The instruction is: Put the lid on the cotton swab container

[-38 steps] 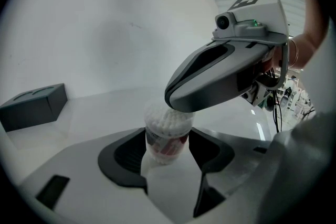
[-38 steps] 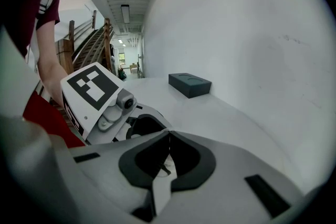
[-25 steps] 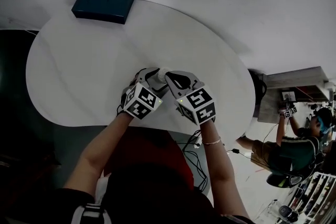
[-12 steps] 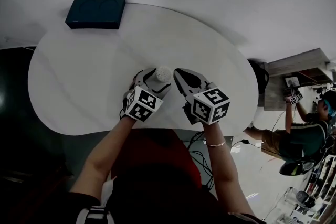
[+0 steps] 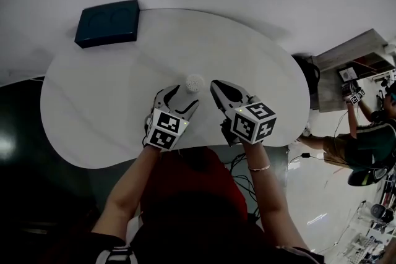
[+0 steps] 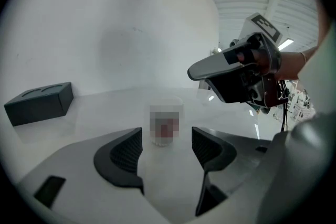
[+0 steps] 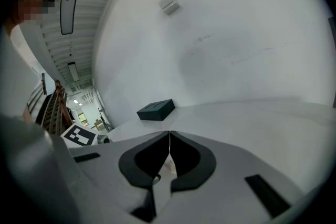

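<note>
The small round cotton swab container (image 5: 194,82) stands upright on the white table (image 5: 99,102), free of both grippers. In the left gripper view the container (image 6: 166,126) is just beyond the jaw tips, and a pale clear lid (image 6: 167,103) seems to sit on top. My left gripper (image 5: 178,97) is open behind it; its jaws have just been opening and nothing is between the pads (image 6: 128,149). My right gripper (image 5: 216,84) is to the container's right, shut, with its tips touching (image 7: 169,136). From the left gripper view, the right gripper (image 6: 195,72) hangs above the table.
A dark flat box (image 5: 106,23) lies at the table's far left edge, also visible from the left gripper (image 6: 39,104) and the right gripper (image 7: 156,109). A white wall rises behind the table. Another person works at the far right (image 5: 365,145).
The left gripper has drawn back from the container, which now stands clear ahead of its jaws. The right gripper has moved off to the right of the container and rolled.
</note>
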Motion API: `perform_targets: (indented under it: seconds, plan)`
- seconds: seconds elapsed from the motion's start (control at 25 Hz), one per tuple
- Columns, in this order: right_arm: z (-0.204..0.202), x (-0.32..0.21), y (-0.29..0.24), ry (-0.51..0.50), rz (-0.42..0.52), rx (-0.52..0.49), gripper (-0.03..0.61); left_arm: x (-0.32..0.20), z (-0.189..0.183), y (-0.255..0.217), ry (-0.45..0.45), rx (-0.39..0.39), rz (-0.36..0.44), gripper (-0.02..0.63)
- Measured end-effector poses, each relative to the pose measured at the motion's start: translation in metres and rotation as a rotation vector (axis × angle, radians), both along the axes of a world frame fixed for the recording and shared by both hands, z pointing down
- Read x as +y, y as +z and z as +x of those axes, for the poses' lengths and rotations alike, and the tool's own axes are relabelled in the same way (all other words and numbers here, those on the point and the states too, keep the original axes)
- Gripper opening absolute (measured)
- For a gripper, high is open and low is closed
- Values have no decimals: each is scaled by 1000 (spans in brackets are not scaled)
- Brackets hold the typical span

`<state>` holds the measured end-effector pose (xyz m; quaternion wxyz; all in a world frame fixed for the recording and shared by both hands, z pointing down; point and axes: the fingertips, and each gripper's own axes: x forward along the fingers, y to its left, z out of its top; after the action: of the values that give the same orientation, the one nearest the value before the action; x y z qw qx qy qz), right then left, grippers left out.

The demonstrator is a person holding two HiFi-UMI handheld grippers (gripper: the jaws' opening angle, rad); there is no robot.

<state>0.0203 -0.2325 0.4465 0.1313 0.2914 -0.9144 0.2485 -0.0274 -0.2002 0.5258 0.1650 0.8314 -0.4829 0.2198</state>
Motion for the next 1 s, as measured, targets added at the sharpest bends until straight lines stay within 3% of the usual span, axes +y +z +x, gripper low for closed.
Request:
perform_targets:
  seconds: [0.36,0.8,1.0]
  plan:
    - [-5,32,3,59,-3,-8,15,26,-10,-10,13,65,-23,286]
    - [-3,68,9,162,4,-8,15,48,-26,-30,17,96,5,194]
    - [-6,88,12,187,39,40,15,61,-31,-36,20,101,13,129]
